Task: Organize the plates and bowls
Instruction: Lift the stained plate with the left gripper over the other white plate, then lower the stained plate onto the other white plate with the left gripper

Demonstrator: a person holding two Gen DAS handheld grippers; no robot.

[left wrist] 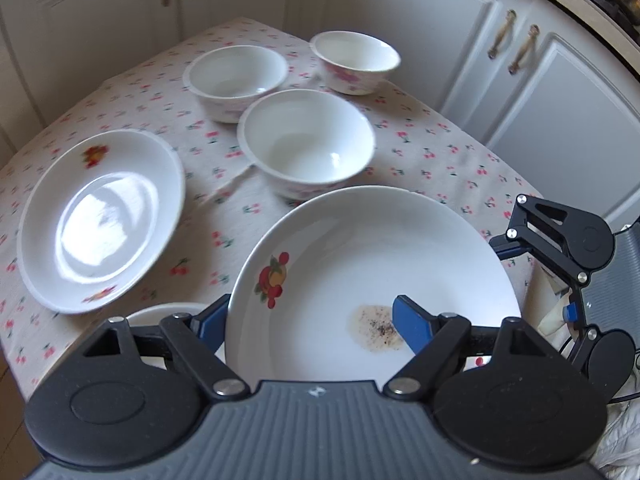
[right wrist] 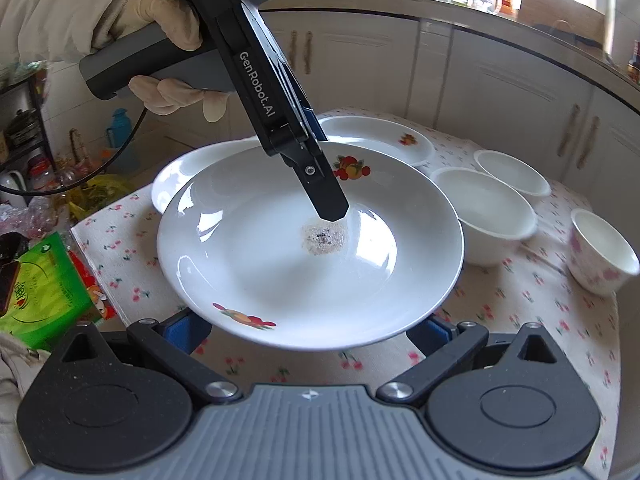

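**A:** Centre of both views?

**B:** Round, shallow, white ceramic stained plate (right wrist: 260, 280), printed with red-and-orange fruit on the rim, marked with a brown speckled patch near the middle. Apparently raised off the table (left wrist: 440, 152), above a pale cloth dotted with small red cherries.

**A:** Held how?

**B:** From the far side by the black left gripper (right wrist: 324, 168), gripped in a cream-gloved hand (right wrist: 168, 20) and pointing steeply down. Jaws roughly halfway apart, astride the plate's rim: one finger resting on the inner surface just beside the stain, the other passing behind the rim. Seemingly clamped across the plate's wall.

**A:** And the other side?

**B:** Black right gripper (right wrist: 310, 332) at the near rim. Jaws spread wide, both blue pads tucked beneath the plate's edge. Pressing or merely underneath: impossible to tell.

**A:** Elsewhere on the table?

**B:** Clean white fruit-printed plate (left wrist: 100, 220) lying flat, well apart to the left in the left wrist view. Another white plain plate (right wrist: 172, 176) partly hidden behind the stained plate. Three round white ceramic bowls farther back: nearest bowl (left wrist: 308, 148) just beyond the stained plate, middle bowl (left wrist: 236, 76) behind it, pink-flowered bowl (left wrist: 356, 60) alongside near the table's far edge.

**A:** Surroundings?

**B:** Cream panelled cabinet doors (left wrist: 560, 100) beyond the table.
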